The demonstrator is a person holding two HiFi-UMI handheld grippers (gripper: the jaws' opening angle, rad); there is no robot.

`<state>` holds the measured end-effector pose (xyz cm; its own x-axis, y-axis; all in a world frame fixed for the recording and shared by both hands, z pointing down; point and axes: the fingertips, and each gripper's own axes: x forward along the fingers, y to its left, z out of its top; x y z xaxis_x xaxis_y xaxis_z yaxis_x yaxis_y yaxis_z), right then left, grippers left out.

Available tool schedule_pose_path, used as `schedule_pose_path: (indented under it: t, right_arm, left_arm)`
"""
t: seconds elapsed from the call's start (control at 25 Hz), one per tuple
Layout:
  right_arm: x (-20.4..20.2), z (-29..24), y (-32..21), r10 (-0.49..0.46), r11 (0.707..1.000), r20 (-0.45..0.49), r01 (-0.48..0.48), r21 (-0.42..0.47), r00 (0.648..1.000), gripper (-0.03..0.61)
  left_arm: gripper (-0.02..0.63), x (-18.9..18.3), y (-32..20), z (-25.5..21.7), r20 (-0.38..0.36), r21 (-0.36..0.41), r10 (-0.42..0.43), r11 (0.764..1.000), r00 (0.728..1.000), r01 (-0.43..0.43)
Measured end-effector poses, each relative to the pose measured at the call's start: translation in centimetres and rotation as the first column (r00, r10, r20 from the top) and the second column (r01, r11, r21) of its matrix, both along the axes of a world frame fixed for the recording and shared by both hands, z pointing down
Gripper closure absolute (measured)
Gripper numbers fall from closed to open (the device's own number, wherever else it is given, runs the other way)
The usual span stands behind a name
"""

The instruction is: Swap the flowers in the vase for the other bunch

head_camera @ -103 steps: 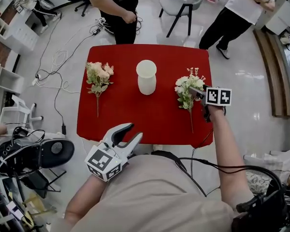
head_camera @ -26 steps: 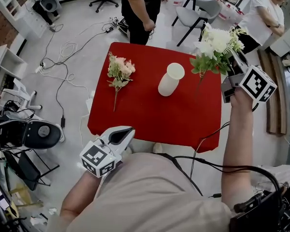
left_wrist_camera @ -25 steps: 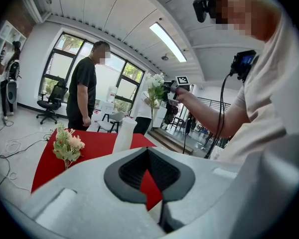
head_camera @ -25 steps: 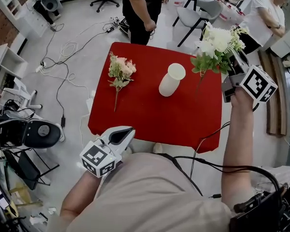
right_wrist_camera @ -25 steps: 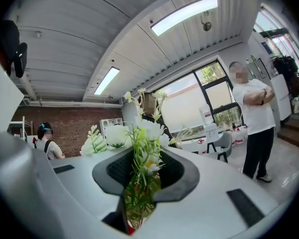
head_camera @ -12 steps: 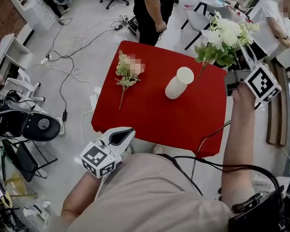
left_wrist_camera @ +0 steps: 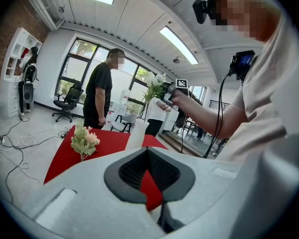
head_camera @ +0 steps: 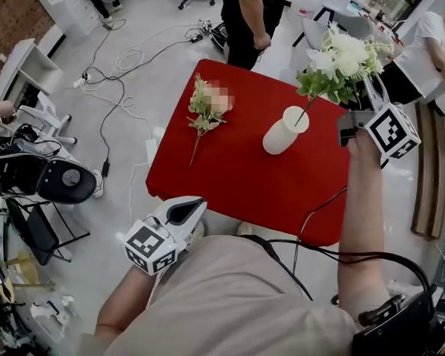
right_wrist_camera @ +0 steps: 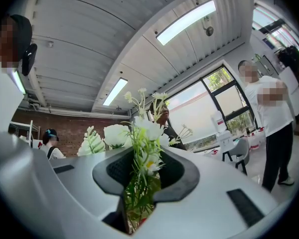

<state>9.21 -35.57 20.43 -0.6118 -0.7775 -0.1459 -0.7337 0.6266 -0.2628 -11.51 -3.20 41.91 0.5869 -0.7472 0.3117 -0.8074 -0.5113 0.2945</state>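
Observation:
The white vase (head_camera: 284,133) stands on the red table (head_camera: 230,176), with nothing else in it. My right gripper (head_camera: 365,102) is shut on the white flower bunch (head_camera: 340,56) and holds it up in the air, right of the vase. The bunch's stem end slants down to the vase's mouth; whether it is inside I cannot tell. In the right gripper view the white flower bunch (right_wrist_camera: 142,158) fills the gap between the jaws. The pink flower bunch (head_camera: 206,108) lies on the table left of the vase. My left gripper (head_camera: 191,205) is shut and empty, near my body before the table's near edge.
A person in black (head_camera: 248,10) stands beyond the table's far edge and another in white (head_camera: 430,47) at the far right. Cables (head_camera: 115,73) trail over the floor at the left, near shelves and dark equipment (head_camera: 41,176). A chair (head_camera: 319,28) stands behind the table.
My right gripper has carried the white bunch leftward, toward the vase, so its stem end now meets the vase's mouth. The left gripper has stayed shut near my body.

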Motion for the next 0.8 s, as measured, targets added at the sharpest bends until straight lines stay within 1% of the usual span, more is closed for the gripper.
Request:
schedule_pose_path:
  t: [0.28,0.6,0.8]
  right_arm:
    - [-0.6,4.6,0.0,-0.025,0.999,0.020,0.026,-0.043,0.999,0.465]
    - [-0.9,9.0,0.9,-0.035,0.999,0.010,0.035,-0.036,0.999,0.464]
    - [-1.2,11.5,1.6,-0.038,0.999,-0.017,0.037,-0.023,0.999,0.460]
  left_arm:
    - [0.607,0.2,-0.1,-0.1,0.014,-0.008,-0.006,1.000,1.000,0.006]
    - [0.607,1.0,-0.5,0.0,0.031,-0.007,0.006,1.000,1.000,-0.006]
    - [0.607,1.0,-0.2,0.0,0.043,-0.015,0.001,1.000,0.999,-0.001]
